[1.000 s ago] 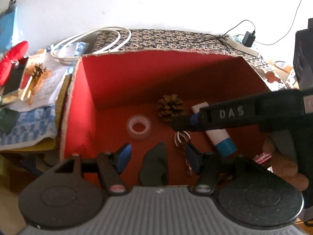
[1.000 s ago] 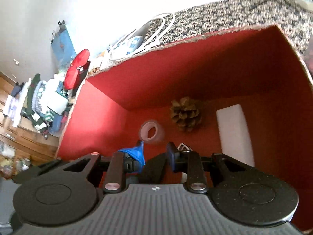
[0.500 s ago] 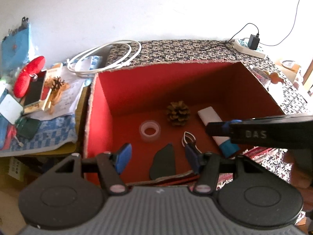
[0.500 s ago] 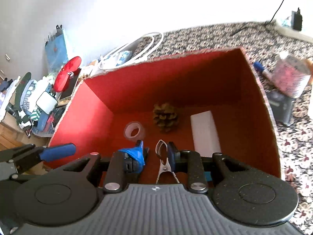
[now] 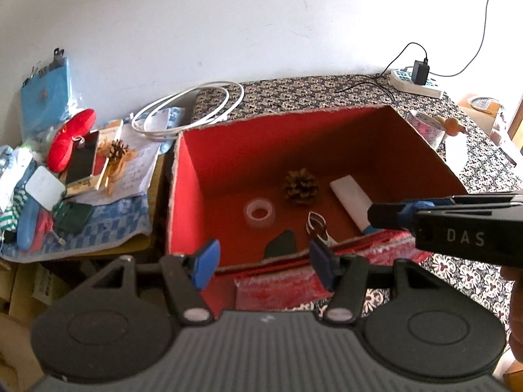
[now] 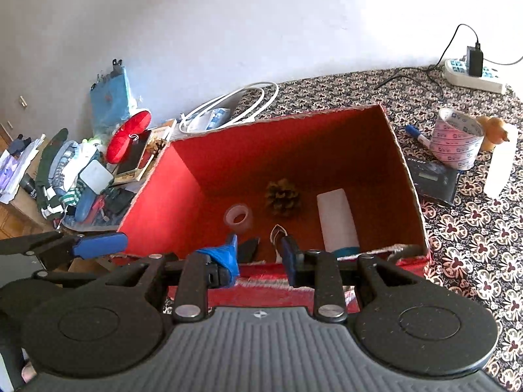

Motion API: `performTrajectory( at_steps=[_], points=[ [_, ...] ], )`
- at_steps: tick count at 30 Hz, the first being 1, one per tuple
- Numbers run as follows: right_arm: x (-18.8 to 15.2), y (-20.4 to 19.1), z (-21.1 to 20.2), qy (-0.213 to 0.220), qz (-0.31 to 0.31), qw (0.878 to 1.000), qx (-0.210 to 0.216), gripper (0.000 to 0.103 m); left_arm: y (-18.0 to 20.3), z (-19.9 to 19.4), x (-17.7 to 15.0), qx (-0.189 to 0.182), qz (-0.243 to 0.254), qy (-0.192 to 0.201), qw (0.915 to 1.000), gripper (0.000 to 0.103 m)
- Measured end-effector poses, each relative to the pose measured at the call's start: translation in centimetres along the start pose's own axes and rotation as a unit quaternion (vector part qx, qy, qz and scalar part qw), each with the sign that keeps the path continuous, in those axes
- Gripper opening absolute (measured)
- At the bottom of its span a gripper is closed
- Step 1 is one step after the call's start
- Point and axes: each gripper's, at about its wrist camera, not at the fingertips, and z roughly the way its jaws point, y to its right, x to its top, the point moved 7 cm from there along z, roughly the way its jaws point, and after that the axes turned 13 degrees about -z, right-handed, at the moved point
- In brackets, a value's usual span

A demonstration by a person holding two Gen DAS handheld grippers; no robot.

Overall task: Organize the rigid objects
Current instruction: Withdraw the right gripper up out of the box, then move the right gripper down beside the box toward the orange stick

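Table w/ dark floral-patterned cloth (image 6: 464,228) carries the red box (image 6: 183,192) near its left end. To the box's right: blue marker (image 6: 416,135), big printed tape roll (image 6: 456,138), dark flat packet (image 6: 433,179), small orange figure (image 6: 493,130) and a white bottle (image 6: 501,163) (blurred). At the back, white power strip (image 6: 474,76) w/ black charger plugged in, & white coiled cable (image 6: 235,106) at the back-left corner.

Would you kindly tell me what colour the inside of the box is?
Red; the box interior shows best in the right wrist view.
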Motion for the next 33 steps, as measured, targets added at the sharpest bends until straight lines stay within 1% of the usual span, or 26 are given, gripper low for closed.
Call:
performTrajectory(
  at_steps=[8, 12, 14, 17, 20, 27, 33],
  points=[
    [-1.2, -1.1, -1.3, 0.004, -0.006, 1.000, 0.005, 0.015, -0.5, -1.4, -1.5, 0.003, -0.005, -0.005, 1.0000, 0.061],
    [-2.1, -1.7, -1.6, 0.002, -0.015, 1.000, 0.009, 0.016, -0.8, -1.3, -2.3, 0.006, -0.008, -0.013, 0.9999, 0.061],
    [-2.7, -1.9, -1.4, -0.005, -0.014, 1.000, 0.018, 0.016, -0.9, -1.0, -2.8, 0.006, -0.012, -0.022, 0.9997, 0.061],
    [-3.8, -2.3, -0.6, -0.032, -0.005, 0.999, 0.038, 0.017, -0.9, -0.4, -3.7, 0.007, -0.014, -0.035, 0.9993, 0.061],
    [-4.8, -2.4, 0.2, -0.051, 0.004, 0.998, 0.035, 0.017, -0.9, 0.4, -4.7, 0.010, -0.012, -0.048, 0.9987, 0.061],
    [-6.1, -2.1, 1.2, -0.071, 0.007, 0.997, 0.030, 0.017, -1.0, 2.4, -6.7, 0.020, -0.011, -0.082, 0.9963, 0.061],
    [-6.7, -1.7, 2.1, -0.085, 0.032, 0.995, 0.045, 0.018, -1.3, 3.7, -7.9, 0.028, -0.009, -0.102, 0.9943, 0.061]
  ],
)
